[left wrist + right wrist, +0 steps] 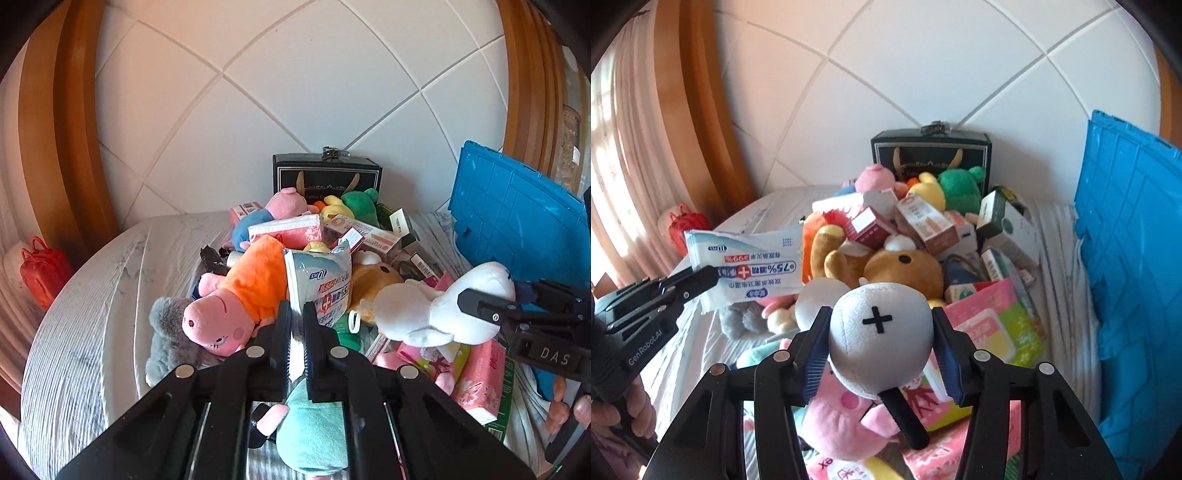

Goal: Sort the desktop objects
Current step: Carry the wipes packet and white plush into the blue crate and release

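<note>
The white soft toy [879,343] sits in the middle of the right wrist view, squeezed between the two sides of the right tool [881,354], so that tool is closed on it. It looks light and squishy, and its round body is a good place to hold, because a thin ear or leg might slip out. The left tool [296,332], low in the middle of the left wrist view, is closed on the edge of a pack of wipes [325,284]. The pack looks light, floppy and a bit slippery, so I think a firm pinch on its sealed edge is best. Both things hang just above the big pile on the bed [92,295], where a pig toy [232,306], a brown bear [901,269] and many small boxes [927,225] lie mixed up. At the right edge stands a blue bin [1134,258]; I cannot see what is in it. A black box [931,155] stands at the back by the wall, and its inside is hidden too.
</note>
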Demonstrator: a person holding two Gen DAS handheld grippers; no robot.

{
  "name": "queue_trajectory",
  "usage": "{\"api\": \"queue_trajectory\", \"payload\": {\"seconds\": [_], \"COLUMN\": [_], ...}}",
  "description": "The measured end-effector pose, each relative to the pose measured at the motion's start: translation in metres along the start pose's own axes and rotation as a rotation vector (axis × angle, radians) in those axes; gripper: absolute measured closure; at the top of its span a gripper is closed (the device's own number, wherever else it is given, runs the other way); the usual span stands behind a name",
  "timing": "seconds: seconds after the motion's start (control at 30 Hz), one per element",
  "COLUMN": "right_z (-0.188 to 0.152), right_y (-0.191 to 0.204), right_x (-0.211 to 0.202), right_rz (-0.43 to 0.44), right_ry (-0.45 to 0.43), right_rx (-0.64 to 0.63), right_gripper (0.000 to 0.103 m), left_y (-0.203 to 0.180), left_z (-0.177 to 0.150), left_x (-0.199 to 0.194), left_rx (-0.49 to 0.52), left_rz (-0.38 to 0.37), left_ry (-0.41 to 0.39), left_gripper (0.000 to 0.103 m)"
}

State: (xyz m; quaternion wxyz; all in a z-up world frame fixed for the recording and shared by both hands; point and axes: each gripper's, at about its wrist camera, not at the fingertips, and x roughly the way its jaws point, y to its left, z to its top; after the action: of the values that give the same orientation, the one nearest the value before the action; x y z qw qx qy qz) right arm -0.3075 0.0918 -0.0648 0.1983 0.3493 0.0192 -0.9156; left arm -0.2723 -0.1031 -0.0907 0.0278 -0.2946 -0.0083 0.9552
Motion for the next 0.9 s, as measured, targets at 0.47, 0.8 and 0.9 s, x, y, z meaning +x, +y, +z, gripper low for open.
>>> {"api": "queue_trajectory", "payload": {"seconds": [0.47,0.8,0.9], "right_z": [0.037,0.038,0.03], "right_y": [-0.038,-0.123,-0.158], "right_x": [-0.151,-0.266,-0.291], "right_rz": [-0.208,-0.448,-0.535], "right_ry": [-0.314,-0.478,-0.485], "right_rx": [0.019,0.094,0.124], "right_gripper": [0.052,0.052,0.052], "left_y": [-0.094,-0.215,-0.258], "left_z": [0.053,0.096,0.106], "left_x": [-0.078,-0.117,-0.123], "left_rx": [0.074,0.135,0.162], "left_rz": [-0.125,-0.301,-0.35], "left_ry": [-0.21,-0.338,-0.353], "left_gripper": [0.097,0.097,0.097]}}
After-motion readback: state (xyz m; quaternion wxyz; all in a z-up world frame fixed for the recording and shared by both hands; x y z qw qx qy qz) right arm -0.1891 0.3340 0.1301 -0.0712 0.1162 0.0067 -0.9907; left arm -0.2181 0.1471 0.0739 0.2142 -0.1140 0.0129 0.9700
